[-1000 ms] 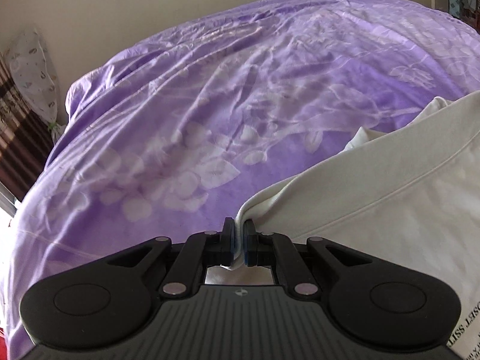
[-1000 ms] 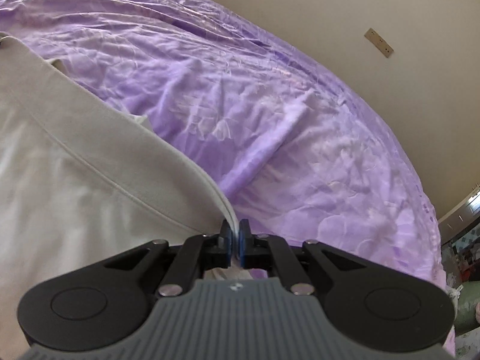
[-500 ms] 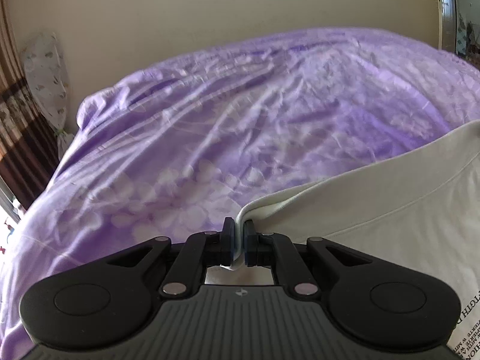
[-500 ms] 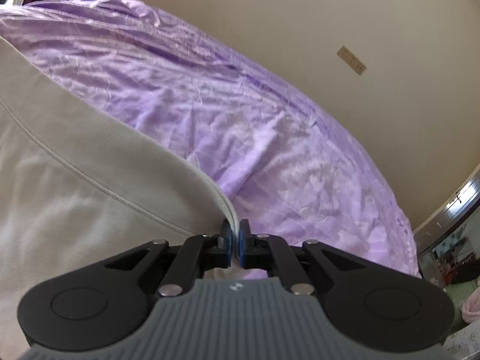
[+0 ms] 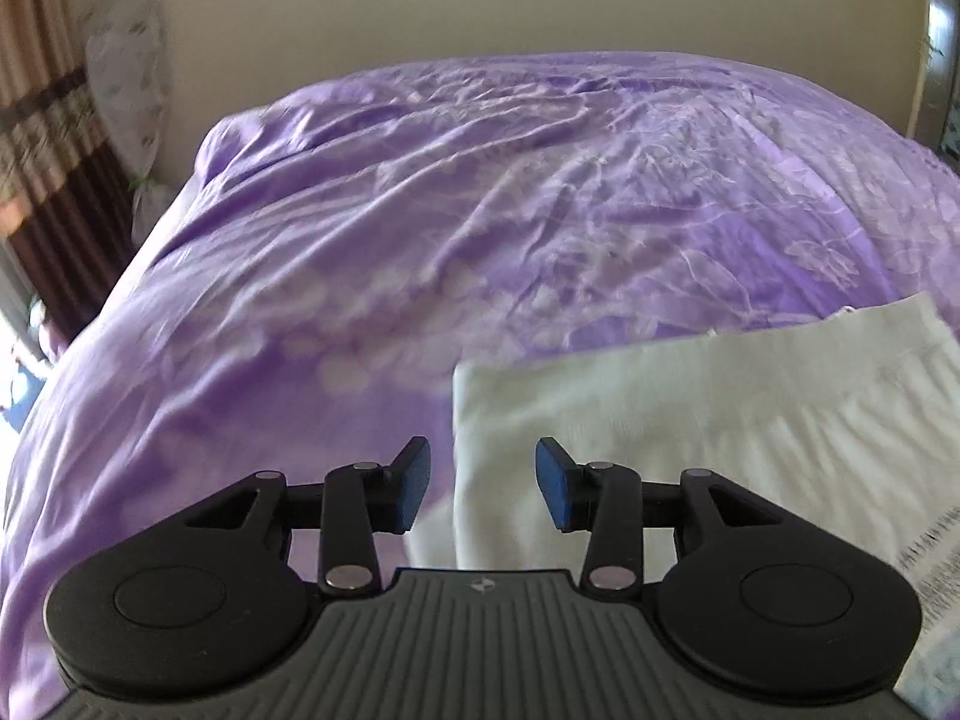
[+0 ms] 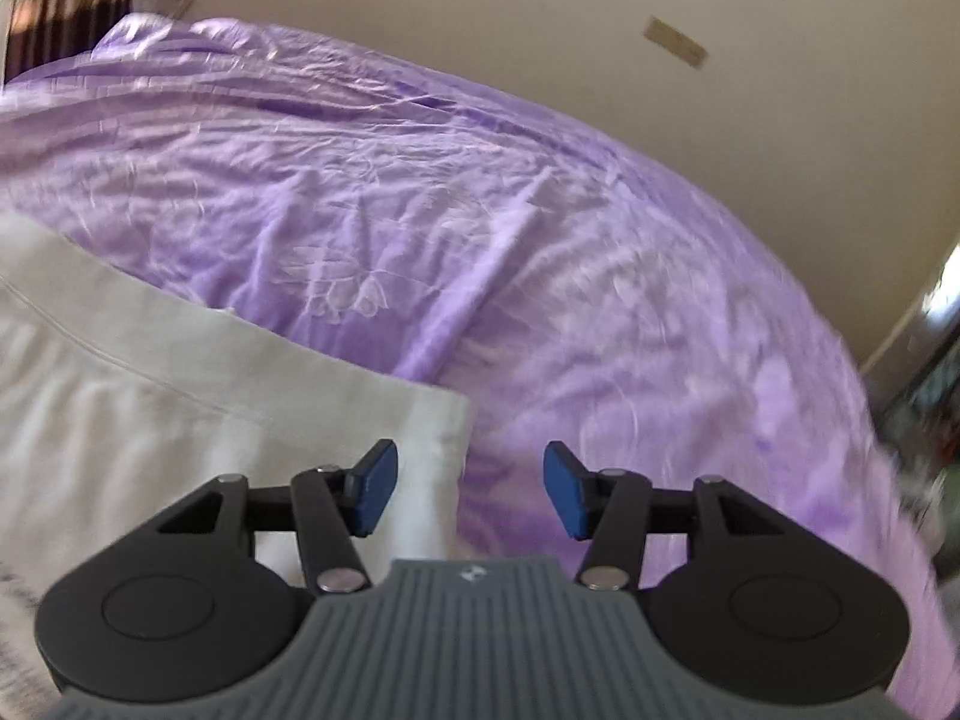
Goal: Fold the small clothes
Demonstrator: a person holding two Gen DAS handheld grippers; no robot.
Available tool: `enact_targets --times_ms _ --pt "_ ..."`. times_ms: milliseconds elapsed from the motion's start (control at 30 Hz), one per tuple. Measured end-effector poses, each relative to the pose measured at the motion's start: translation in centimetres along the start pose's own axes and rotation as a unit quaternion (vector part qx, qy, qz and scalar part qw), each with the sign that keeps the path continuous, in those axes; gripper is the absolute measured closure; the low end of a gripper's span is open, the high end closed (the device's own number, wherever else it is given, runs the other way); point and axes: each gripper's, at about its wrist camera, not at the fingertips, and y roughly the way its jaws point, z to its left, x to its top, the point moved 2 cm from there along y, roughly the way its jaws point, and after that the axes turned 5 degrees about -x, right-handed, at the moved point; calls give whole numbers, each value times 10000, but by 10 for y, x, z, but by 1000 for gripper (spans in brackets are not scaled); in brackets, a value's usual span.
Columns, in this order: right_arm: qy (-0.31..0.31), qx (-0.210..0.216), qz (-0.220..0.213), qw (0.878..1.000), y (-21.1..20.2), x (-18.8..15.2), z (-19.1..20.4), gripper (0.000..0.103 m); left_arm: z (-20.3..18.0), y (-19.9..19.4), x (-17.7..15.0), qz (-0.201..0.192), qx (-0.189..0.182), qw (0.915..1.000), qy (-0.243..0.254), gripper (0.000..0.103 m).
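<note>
We see one white garment (image 5: 690,414) flat on the bed (image 5: 420,210); its corners lie under L gripper (image 5: 483,483) & R gripper (image 6: 471,489), both wide open, holding nothing.

Both wrist views: hovering low and close over the purple bed (image 5: 420,228) (image 6: 540,240), facing its far wall, sharing the white garment's (image 5: 720,420) (image 6: 180,396) folded edge.
</note>
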Motion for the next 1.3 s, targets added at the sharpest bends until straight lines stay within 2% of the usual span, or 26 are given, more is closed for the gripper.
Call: enact_targets --times_ms 100,233,400,500,567,667,767,833,867,900,933,967,1000,1067,1100,1133,1200,1233,1267,1300 --pt "363 248 219 9988 -27 -16 -12 54 3 -28 -17 126 -79 9998 -143 52" --pt "868 519 416 9940 -68 -47 -27 54 14 -69 -46 97 -327 9960 -828 46" --pt "1677 543 468 9832 -117 -97 -43 53 30 -102 -90 18 -569 9830 -1746 39" --pt "2192 522 467 9732 -137 -127 -46 52 38 -108 -114 97 -719 9708 -2288 39" --pt "2756 556 578 9579 -144 -145 -52 50 41 -107 -129 195 -862 9607 -2632 36" --pt "3662 805 699 9244 -149 -168 -60 47 48 -102 -147 200 -1057 9441 -3117 34" --pt "4516 1117 827 8814 -146 -190 -66 46 54 -92 -164 266 -1430 9179 -3691 34" --pt "4983 1275 992 8518 -137 -203 -68 47 52 -83 -169 309 -1607 9092 -3828 36" --pt "5249 1355 1103 8331 -131 -211 -69 49 50 -79 -170 331 -1613 9095 -3817 37" --pt "5417 1435 1158 8201 -127 -216 -70 54 48 -76 -172 339 -1546 9104 -3823 43" --pt "5570 1522 1167 8080 -123 -221 -70 57 47 -73 -173 319 -1477 9113 -3830 51" --pt "5677 1569 1139 8001 -120 -223 -71 58 45 -70 -173 312 -1454 9127 -3807 53" --pt "5799 1613 1105 7909 -117 -225 -71 59 45 -68 -173 268 -1442 9140 -3782 66" --pt "6034 1713 1052 7717 -109 -229 -74 59 44 -70 -174 139 -1429 9156 -3757 80" --pt "6160 1769 1027 7608 -105 -233 -76 65 44 -72 -173 55 -1433 9164 -3737 89" --pt "6278 1818 1006 7501 -101 -237 -76 73 43 -76 -172 -75 -1465 9175 -3696 91" --pt "6406 1954 972 7362 -98 -242 -78 95 40 -92 -166 -434 -1447 9240 -3514 92" --pt "6408 1985 856 7366 -102 -240 -80 98 38 -101 -161 -605 -1492 9258 -3421 92" --pt "6274 1935 657 7514 -111 -233 -82 99 36 -107 -157 -679 -1489 9278 -3353 92" --pt "6051 1826 447 7737 -121 -224 -85 100 34 -112 -153 -709 -1441 9314 -3266 92"
